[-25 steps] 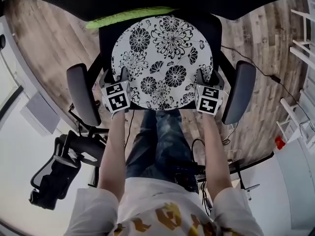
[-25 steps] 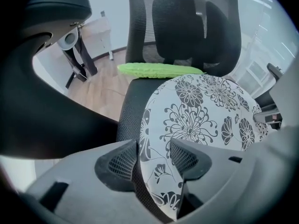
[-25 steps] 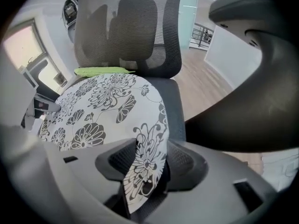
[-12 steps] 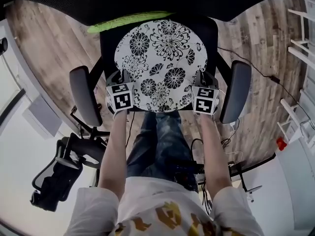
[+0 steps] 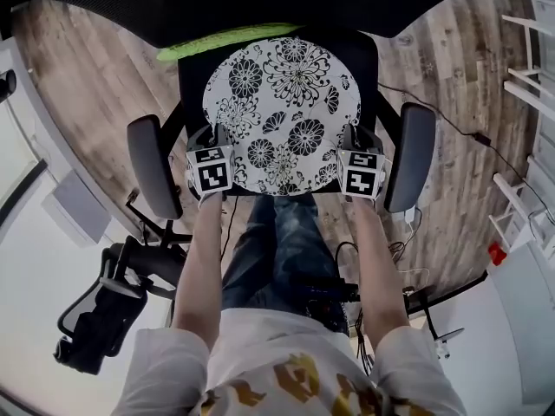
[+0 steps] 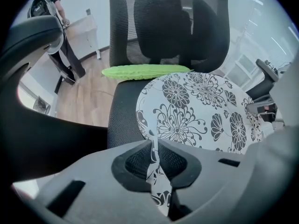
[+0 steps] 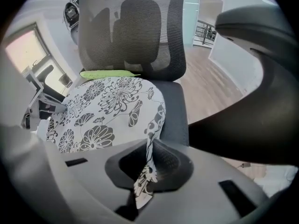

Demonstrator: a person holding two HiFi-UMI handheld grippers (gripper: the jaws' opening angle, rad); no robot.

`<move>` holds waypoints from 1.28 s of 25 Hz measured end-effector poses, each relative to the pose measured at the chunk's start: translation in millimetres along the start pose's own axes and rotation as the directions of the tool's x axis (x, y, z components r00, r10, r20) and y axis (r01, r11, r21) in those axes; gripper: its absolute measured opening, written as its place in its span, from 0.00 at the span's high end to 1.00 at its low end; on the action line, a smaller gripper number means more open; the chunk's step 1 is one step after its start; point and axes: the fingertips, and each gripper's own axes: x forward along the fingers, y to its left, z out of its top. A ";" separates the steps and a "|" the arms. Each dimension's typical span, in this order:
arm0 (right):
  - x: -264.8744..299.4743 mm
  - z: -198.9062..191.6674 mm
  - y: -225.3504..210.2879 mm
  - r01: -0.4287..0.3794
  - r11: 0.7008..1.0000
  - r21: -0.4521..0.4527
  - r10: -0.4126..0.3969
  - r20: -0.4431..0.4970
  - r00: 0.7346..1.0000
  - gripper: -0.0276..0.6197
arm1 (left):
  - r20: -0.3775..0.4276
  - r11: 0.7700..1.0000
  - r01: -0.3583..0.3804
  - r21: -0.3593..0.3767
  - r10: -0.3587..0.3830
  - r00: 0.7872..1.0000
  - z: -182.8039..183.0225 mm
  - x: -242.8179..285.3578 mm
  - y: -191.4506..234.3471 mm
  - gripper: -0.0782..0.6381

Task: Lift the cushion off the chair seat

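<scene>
Head view: the cushion [image 5: 282,111] lies flat on the chair seat [image 5: 192,81], not raised yet. My left gripper [image 5: 212,137] bites its rim at about 8 o'clock and my right gripper [image 5: 356,135] at about 4 o'clock. Both have just been closing. An armrest [image 5: 154,167] stands close outside each tool, so a lift that drifts outward could knock one. A green gourd-like thing [image 5: 225,35] lies at the cushion's 11 o'clock, just beside the rim. I cannot tell whether it overlaps. If it does, tilting the far edge may roll it off the seat.

Left gripper view: the jaws are clamped on a thin upright fold of the patterned fabric, with the cushion's body spreading toward 1 o'clock. Only the edge is pinched, so I judge the cushion's weight could drag the fold out.

Right gripper view: the same here, jaws clenched on a narrow fold, cushion toward 10 o'clock. If one hand rises ahead of the other, I expect the cushion to sag and load one grip alone.
</scene>
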 end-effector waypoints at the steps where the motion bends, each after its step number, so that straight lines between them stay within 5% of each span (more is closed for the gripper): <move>1: -0.4 0.2 -0.4 0.003 1.000 -0.001 -0.003 -0.002 1.000 0.92 | 0.001 1.000 0.001 -0.002 -0.001 1.000 -0.1 -0.7 0.0 0.84; 17: -22.3 11.9 2.5 0.007 1.000 -0.021 -0.006 0.015 1.000 0.92 | 0.055 0.999 -0.029 -0.026 0.030 0.998 15.5 -31.6 1.7 0.84; 25: -46.7 19.0 1.9 0.034 0.999 0.002 -0.034 0.040 0.999 0.92 | 0.071 0.999 -0.034 0.042 0.031 0.997 14.0 -53.9 -4.9 0.84; 32: -63.8 26.8 -2.8 0.031 0.999 0.015 -0.032 0.072 0.997 0.92 | 0.088 0.999 -0.046 0.027 0.044 0.995 18.2 -72.6 -12.6 0.84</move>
